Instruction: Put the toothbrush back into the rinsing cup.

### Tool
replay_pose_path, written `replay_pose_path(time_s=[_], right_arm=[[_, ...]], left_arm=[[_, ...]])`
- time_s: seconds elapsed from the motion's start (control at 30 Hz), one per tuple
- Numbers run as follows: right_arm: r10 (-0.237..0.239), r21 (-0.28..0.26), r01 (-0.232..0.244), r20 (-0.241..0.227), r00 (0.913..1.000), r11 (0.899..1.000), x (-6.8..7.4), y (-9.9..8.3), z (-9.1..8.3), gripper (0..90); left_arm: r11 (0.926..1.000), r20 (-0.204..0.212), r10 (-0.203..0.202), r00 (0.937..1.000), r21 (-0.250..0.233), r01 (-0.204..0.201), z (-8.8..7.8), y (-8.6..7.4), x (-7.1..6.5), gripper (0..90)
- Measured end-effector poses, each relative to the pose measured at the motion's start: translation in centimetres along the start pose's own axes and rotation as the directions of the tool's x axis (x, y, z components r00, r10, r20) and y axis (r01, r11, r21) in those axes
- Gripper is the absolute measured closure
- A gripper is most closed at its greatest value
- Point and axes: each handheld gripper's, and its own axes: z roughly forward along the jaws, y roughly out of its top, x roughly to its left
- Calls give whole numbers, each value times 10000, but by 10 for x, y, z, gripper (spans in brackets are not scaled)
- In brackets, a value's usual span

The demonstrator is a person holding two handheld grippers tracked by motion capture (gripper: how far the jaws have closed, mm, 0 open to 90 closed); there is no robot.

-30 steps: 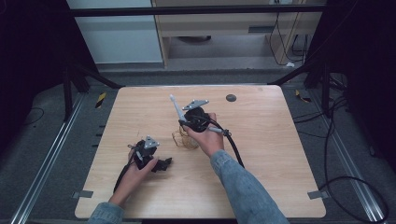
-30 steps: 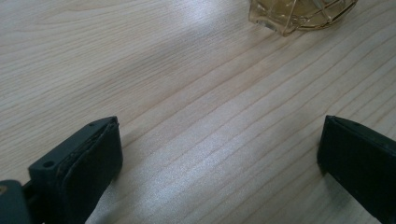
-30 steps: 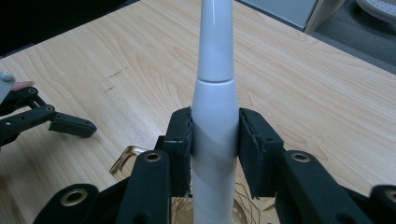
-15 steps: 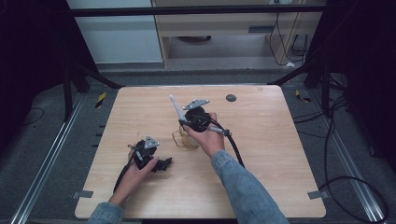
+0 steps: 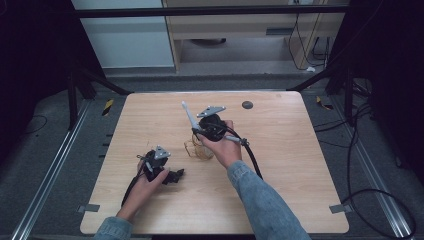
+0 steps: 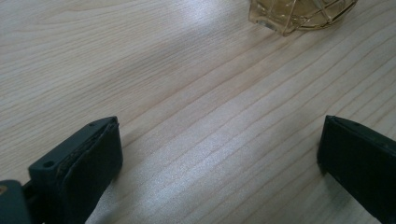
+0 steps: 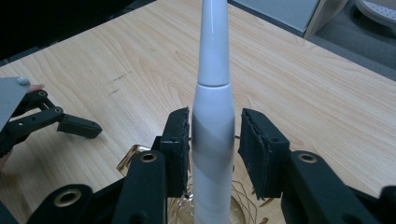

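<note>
Little has shifted since the earlier frames: both hands sit where they were, and the right gripper's (image 5: 199, 131) fingers have just been easing apart around the white toothbrush (image 7: 214, 116). From the right gripper view, the left finger (image 7: 177, 149) lies against the handle, while a slim gap shows beside the right one, so the pinch is loosened. That toothbrush stands tilted in the amber glass cup (image 5: 197, 149) near mid-counter (image 5: 300, 165), its tip leaning away from the person. Nearer the front left, the left gripper (image 5: 176, 175) rests on the wood, its fingers (image 6: 93, 154) spread wide with nothing between them, the cup (image 6: 299, 14) ahead of it.
</note>
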Motion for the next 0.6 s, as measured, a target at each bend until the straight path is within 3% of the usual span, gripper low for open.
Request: replay_pose_path(time_s=[0.6], right_arm=[[-34, -5, 34, 105, 9999, 10000, -4, -2, -12, 618]], left_arm=[[10000, -1, -2, 10000, 1, 2, 0, 0, 0, 0]])
